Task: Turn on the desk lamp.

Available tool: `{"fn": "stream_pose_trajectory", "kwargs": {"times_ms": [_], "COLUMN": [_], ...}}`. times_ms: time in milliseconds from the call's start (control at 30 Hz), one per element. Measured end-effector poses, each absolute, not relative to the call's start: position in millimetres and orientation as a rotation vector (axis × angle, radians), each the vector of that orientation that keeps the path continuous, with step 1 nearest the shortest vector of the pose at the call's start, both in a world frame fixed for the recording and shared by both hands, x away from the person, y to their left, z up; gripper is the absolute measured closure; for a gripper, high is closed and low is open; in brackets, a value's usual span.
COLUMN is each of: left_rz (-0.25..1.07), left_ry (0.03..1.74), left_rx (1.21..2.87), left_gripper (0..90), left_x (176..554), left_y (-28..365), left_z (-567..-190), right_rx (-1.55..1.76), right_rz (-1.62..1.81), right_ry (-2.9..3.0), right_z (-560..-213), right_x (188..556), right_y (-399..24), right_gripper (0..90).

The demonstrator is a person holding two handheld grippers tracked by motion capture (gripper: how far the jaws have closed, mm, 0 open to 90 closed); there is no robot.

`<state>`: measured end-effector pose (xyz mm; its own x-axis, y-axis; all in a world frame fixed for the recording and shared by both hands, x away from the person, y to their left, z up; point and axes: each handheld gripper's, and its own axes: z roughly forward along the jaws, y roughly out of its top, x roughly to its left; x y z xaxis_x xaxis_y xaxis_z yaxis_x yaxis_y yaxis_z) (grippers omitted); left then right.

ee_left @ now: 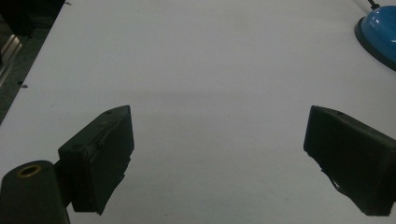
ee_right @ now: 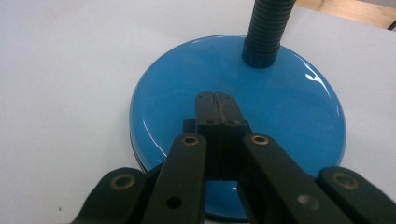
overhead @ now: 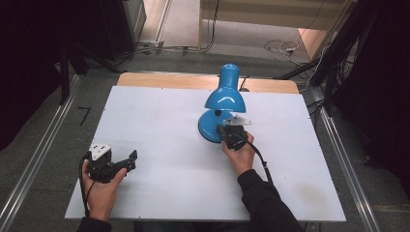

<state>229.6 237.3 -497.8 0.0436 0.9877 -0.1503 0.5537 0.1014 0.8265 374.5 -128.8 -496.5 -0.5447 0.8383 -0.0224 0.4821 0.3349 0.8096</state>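
Your right gripper (ee_right: 215,100) has its jaws pressed flat together, with nothing between them. Their tips rest over the glossy round base (ee_right: 289,121) of a blue desk lamp (overhead: 223,96), near the middle of the disc; whether they touch its surface cannot be told. Just beyond the tips, the lamp's dark ribbed neck (ee_right: 266,28) rises from the far part of the base. In the high view, your right hand (overhead: 239,152) holds this gripper at the near edge of the base, with the cable trailing back along your dark sleeve (overhead: 261,198).

Your left gripper (ee_left: 217,154) has its jaws wide apart and holds nothing; bare white surface lies between them. Your left hand (overhead: 101,186) holds it low over the near left part of the counter (overhead: 159,125), well apart from the lamp, whose base edge shows at the upper right corner of the left gripper view.

The lamp stands right of centre on the white counter, toward the far side. Its blue shade (overhead: 225,99) hangs over the base, opening downward.
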Motion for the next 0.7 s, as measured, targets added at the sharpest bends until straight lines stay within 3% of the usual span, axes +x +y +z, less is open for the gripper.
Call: {"fn": "stream_pose_trajectory", "kwargs": {"times_ms": [700], "left_rz": [0.71], "left_ry": [1.609], "left_rx": [1.553], "left_gripper": [8.8], "left_x": [229.9], "left_y": [236.3], "left_z": [-497.8], "right_rx": [1.132], "right_rz": [1.083], "right_ry": [2.142], "right_z": [-500.0], "right_x": [371.6], "right_y": [-130.6], "right_gripper": [87.7]}}
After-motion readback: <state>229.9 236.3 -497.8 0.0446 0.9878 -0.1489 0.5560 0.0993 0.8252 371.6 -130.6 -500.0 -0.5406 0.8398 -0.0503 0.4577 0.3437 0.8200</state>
